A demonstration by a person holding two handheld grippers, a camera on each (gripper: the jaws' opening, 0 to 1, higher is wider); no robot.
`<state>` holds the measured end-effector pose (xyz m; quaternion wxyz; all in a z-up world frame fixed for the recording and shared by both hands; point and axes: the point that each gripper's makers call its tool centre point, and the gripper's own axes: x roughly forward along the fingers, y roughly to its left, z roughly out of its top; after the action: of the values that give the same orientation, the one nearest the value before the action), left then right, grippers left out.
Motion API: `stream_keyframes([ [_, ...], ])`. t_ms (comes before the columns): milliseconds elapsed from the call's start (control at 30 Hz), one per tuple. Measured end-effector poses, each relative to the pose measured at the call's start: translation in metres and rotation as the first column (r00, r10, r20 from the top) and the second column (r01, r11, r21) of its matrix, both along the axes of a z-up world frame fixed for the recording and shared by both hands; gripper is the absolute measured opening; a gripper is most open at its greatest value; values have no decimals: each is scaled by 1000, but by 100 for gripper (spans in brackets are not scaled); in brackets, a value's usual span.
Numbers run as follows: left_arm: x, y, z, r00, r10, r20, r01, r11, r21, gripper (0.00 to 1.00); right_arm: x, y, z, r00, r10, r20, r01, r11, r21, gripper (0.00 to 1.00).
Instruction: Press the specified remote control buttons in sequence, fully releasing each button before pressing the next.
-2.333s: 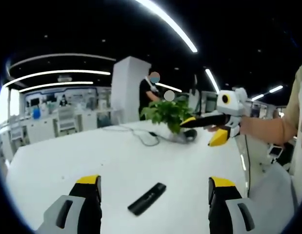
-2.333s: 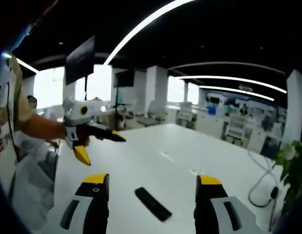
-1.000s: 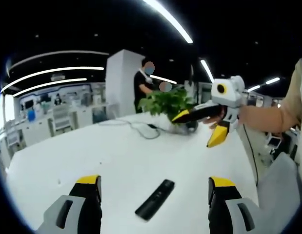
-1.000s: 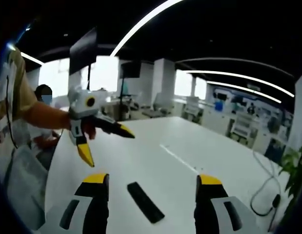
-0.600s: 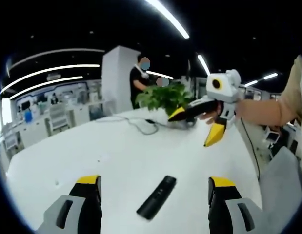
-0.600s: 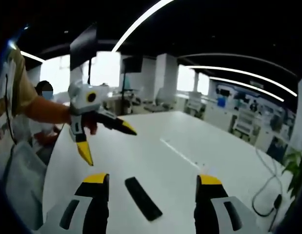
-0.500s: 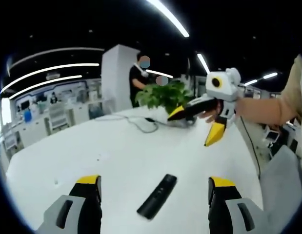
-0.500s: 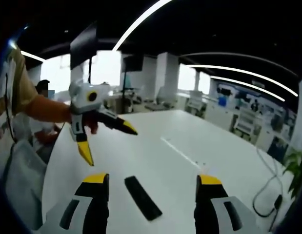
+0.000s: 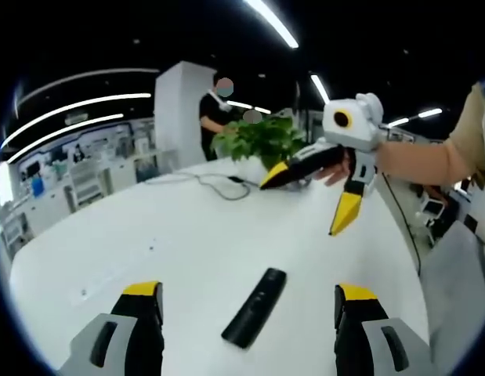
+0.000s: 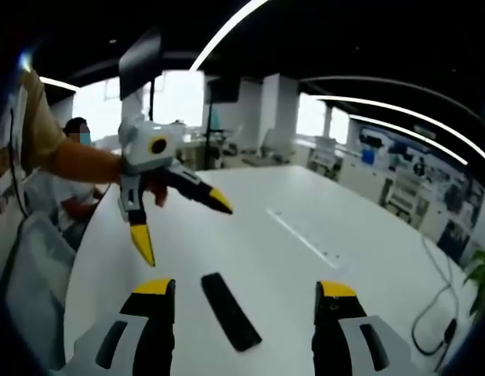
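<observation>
A black remote lies flat on the white table, low in the frame's centre in the left gripper view, between the spread jaws of the left gripper and untouched by them. In the upper right, the right gripper hangs above the table with its jaws wide apart, held by a person's hand. A potted plant stands at the table's far edge beside a cable; what it plugs into is too blurred to tell.

In the right gripper view the remote sits at bottom centre, with the left gripper at centre left.
</observation>
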<state>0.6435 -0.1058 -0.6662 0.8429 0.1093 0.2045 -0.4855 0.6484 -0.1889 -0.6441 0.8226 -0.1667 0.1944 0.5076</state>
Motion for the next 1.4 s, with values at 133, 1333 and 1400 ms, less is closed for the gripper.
stream_keyframes([
  [133, 2, -2, -6, 1000, -11, -6, 11, 1000, 19, 93, -1, -1, -8, 1000, 10, -15, -10, 1000, -19, 70],
  [1333, 13, -13, -74, 990, -101, -96, 118, 974, 193, 91, 5, 6, -85, 984, 100, -148, -127, 975, -184, 70],
  [1400, 14, -13, -79, 990, -104, -95, 122, 970, 211, 91, 3, 6, -90, 982, 124, -145, -153, 966, -210, 67],
])
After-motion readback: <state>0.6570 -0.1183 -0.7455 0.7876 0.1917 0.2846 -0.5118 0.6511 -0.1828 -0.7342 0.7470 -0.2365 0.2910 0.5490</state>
